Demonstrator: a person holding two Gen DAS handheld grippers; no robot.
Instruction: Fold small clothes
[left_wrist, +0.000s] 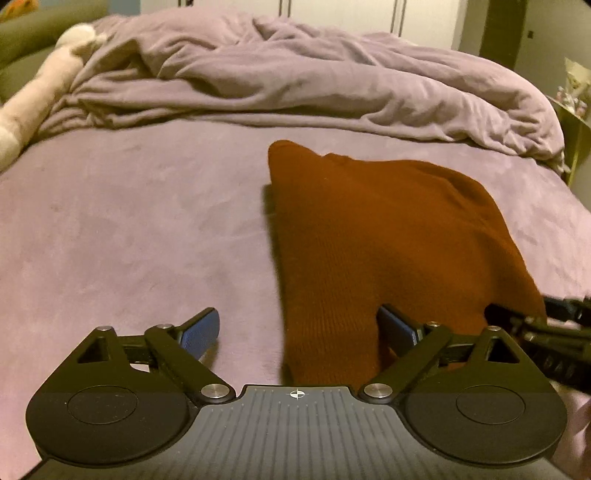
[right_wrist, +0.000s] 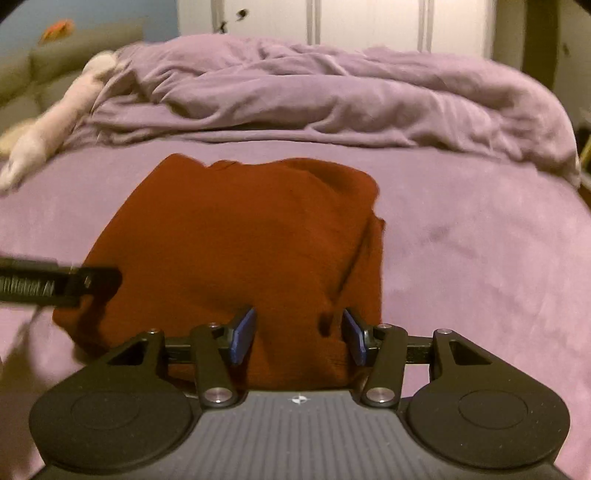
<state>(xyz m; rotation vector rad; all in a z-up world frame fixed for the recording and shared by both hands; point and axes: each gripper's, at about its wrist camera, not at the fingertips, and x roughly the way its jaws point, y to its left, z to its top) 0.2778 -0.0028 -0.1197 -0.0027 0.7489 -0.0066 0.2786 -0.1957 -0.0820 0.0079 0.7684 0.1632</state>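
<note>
A rust-red knit garment (left_wrist: 388, 243) lies folded into a rough rectangle on the purple bed sheet (left_wrist: 129, 229). My left gripper (left_wrist: 299, 332) is open, just above the garment's near left edge, with its right finger over the cloth and its left finger over bare sheet. In the right wrist view the same garment (right_wrist: 240, 251) fills the middle. My right gripper (right_wrist: 299, 336) is open over the garment's near edge, both blue pads above the cloth. The other gripper shows at the left edge of this view (right_wrist: 55, 284).
A crumpled purple duvet (left_wrist: 295, 81) is heaped across the far side of the bed. A pale plush toy (left_wrist: 40, 96) lies at the far left. White wardrobe doors (right_wrist: 369, 26) stand behind. The bed's right edge drops off near a small table (left_wrist: 576, 110).
</note>
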